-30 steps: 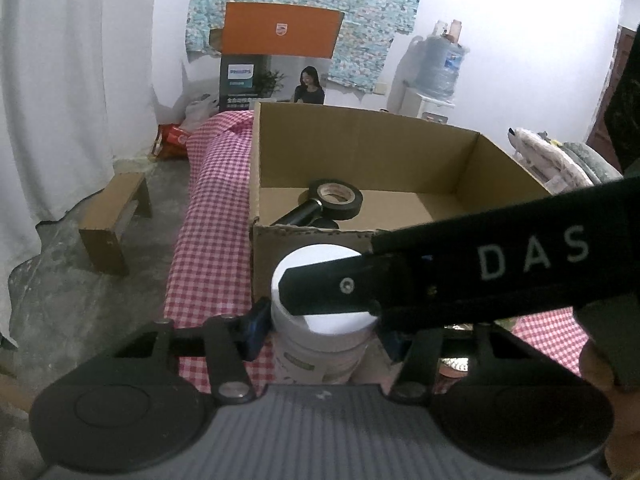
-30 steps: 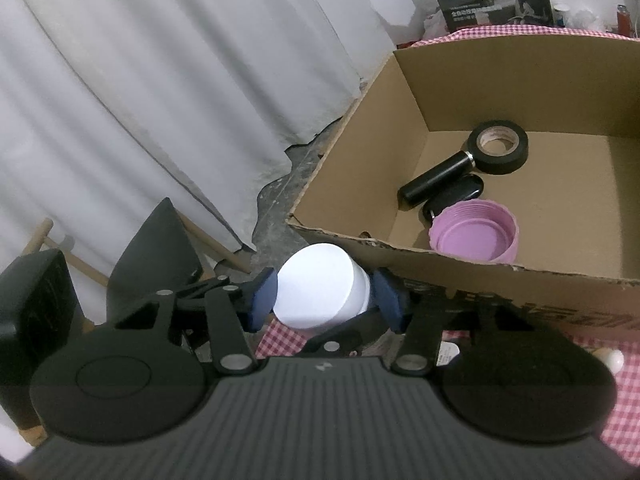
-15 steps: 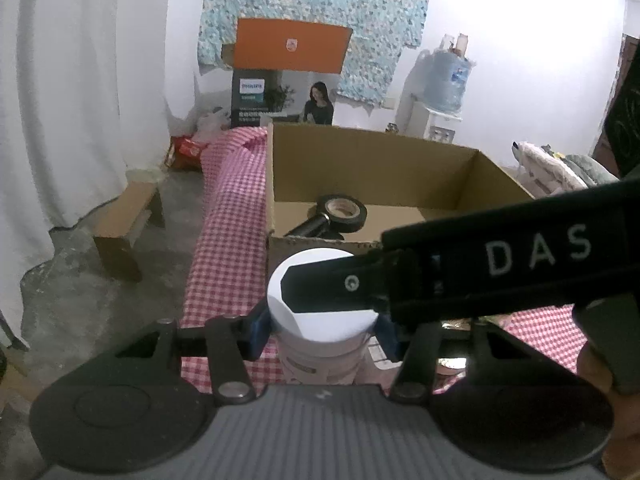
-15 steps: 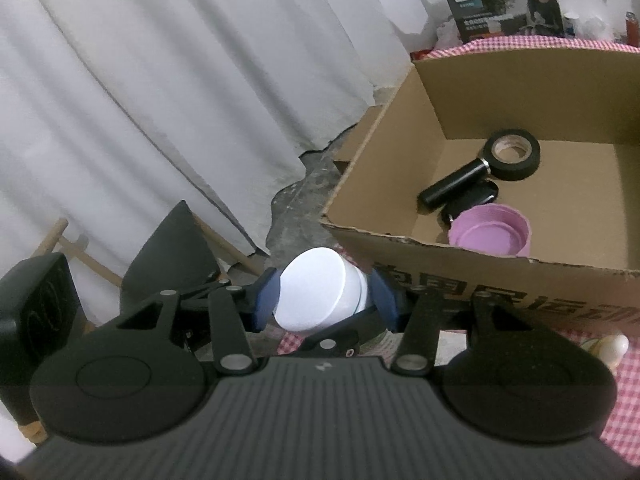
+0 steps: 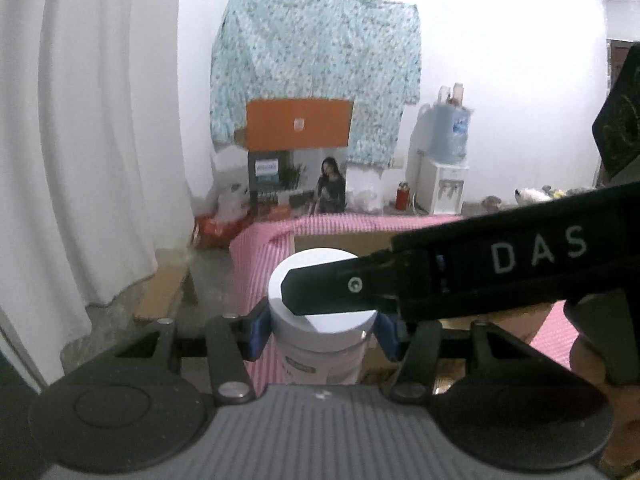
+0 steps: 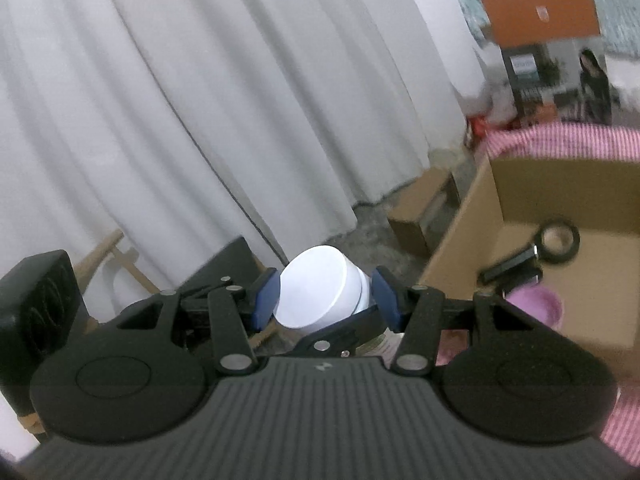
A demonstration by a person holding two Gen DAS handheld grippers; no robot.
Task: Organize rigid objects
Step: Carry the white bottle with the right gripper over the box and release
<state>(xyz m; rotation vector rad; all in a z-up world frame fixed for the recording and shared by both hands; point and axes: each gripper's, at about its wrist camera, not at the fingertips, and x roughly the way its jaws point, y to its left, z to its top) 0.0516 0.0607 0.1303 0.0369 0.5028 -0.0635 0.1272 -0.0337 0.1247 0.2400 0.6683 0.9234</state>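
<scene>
Left wrist view: left gripper (image 5: 322, 330) fingers clamp the white jar (image 5: 322, 312); right gripper (image 6: 326, 298) fingers bracket its lid, contact unclear. Steady body, twist squarely; cardboard box (image 6: 520, 208) at 2 o'clock.

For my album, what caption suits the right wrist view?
Both grippers grip a white-lidded plastic jar beside an open cardboard box of black tape and pink lid.

White-lidded jar (image 5: 320, 312); blue pads (image 6: 266, 298); brown cardboard box (image 6: 520, 184) at 3 o'clock; pink checked tablecloth (image 5: 256, 248); white curtain (image 6: 200, 100).
</scene>
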